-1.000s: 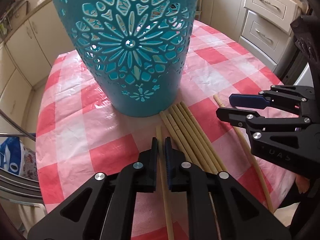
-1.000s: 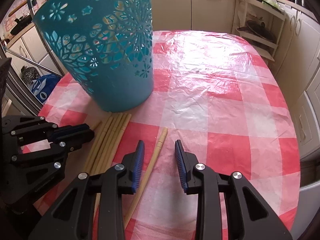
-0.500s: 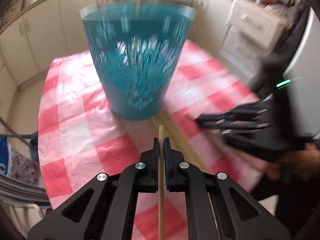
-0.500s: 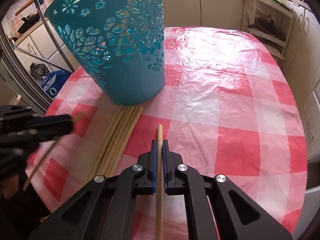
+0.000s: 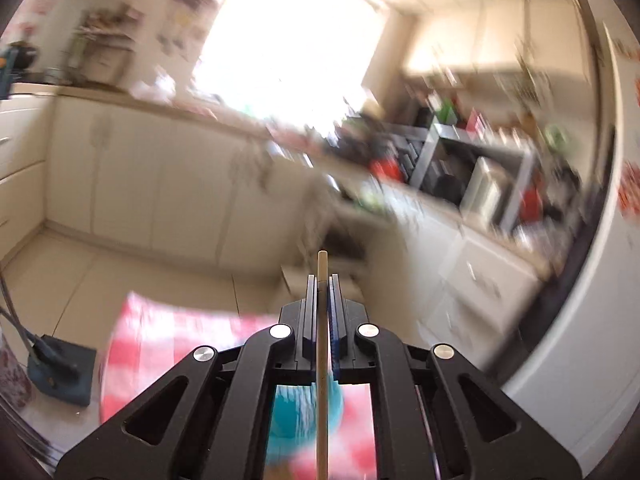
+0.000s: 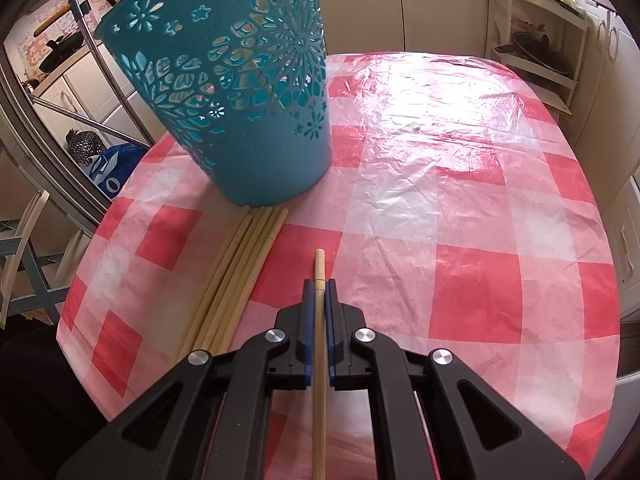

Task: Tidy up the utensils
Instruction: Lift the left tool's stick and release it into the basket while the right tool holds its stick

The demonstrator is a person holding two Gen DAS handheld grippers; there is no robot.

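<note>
My left gripper (image 5: 321,280) is shut on a bamboo chopstick (image 5: 322,360), held high with the camera tilted up at the blurred kitchen; the teal cut-out basket (image 5: 304,420) shows low between the gripper arms. My right gripper (image 6: 319,286) is shut on another chopstick (image 6: 319,360), just above the red-checked tablecloth (image 6: 460,220). The teal basket (image 6: 240,92) stands ahead and to the left of it. A bundle of several chopsticks (image 6: 236,272) lies on the cloth from the basket's base toward me, left of the right gripper.
The table's near-left edge (image 6: 76,320) drops to a dark area. A metal rack (image 6: 100,80) and a blue bag (image 6: 108,168) stand beyond the table at left. Cabinets and a shelf unit (image 6: 536,40) line the back wall.
My left gripper has swung sharply up with its chopstick, so the basket now sits below it. My right gripper, shut on its chopstick, has held nearly still.
</note>
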